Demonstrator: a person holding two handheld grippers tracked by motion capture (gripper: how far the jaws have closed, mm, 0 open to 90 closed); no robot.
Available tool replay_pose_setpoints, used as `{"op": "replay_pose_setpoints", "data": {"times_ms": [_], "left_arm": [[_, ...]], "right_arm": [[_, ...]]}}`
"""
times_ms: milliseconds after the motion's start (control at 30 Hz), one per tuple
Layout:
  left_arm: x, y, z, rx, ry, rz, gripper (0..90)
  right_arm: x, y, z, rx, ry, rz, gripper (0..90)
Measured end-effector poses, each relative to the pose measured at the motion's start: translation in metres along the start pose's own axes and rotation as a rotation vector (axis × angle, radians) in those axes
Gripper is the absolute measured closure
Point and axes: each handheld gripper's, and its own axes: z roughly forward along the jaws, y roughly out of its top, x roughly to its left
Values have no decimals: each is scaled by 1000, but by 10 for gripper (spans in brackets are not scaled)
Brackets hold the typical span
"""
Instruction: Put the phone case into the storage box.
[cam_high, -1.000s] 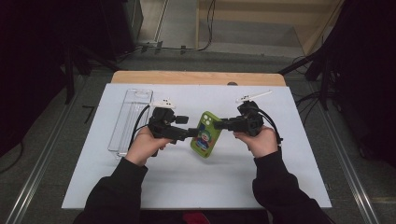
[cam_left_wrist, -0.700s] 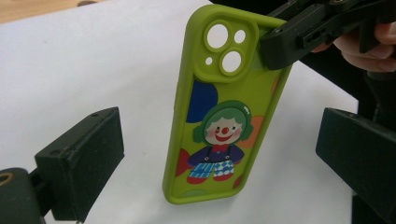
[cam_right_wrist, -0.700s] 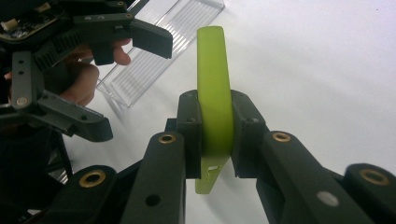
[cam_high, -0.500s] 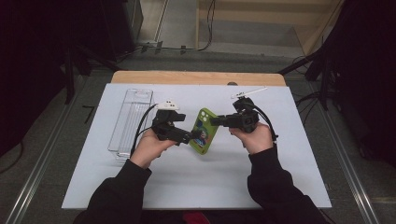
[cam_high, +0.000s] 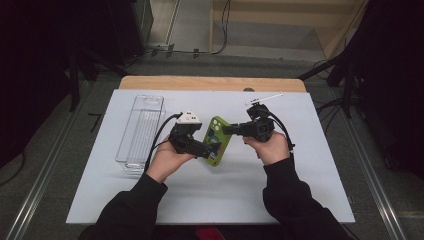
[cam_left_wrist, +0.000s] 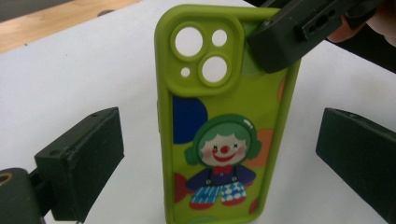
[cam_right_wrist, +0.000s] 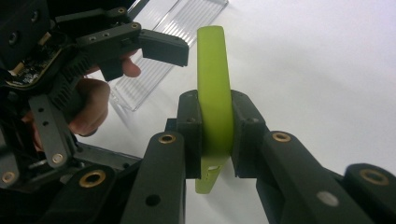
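Phone case (cam_high: 218, 140) (green, printed with a clown figure) is held above the white table (cam_high: 300, 190), between the two hands. It is pinched at its camera-hole end by the right claw (cam_high: 229, 130), whose jaws are pressed against both faces, as seen in the right gripper view (cam_right_wrist: 214, 135). The left claw (cam_high: 214, 150) has just been opening; its jaws are spread wide on either side of the case's lower end and are kept apart from it. A clear plastic tray (cam_high: 140, 131) is seen on the table to the left.
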Motion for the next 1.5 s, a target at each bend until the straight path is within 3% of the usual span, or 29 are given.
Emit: {"op": "replay_pose_setpoints", "data": {"times_ms": [133,500,1033,1167,1333,1500], "left_arm": [[-4,0,5,29,-1,6,0],[-11,0,16,59,60,20,0],[-14,-1,21,64,94,14,3],[-13,-1,20,50,110,17,52],[-13,-1,19,47,100,18,141],[-13,-1,19,42,89,17,156]], "right_arm": [[2,1,1,4,10,-1,748],[7,0,7,25,26,5,748],[8,-1,12,38,51,29,747],[9,-2,13,38,57,25,748],[10,-2,14,35,58,28,747],[10,-2,13,32,57,29,747]]}}
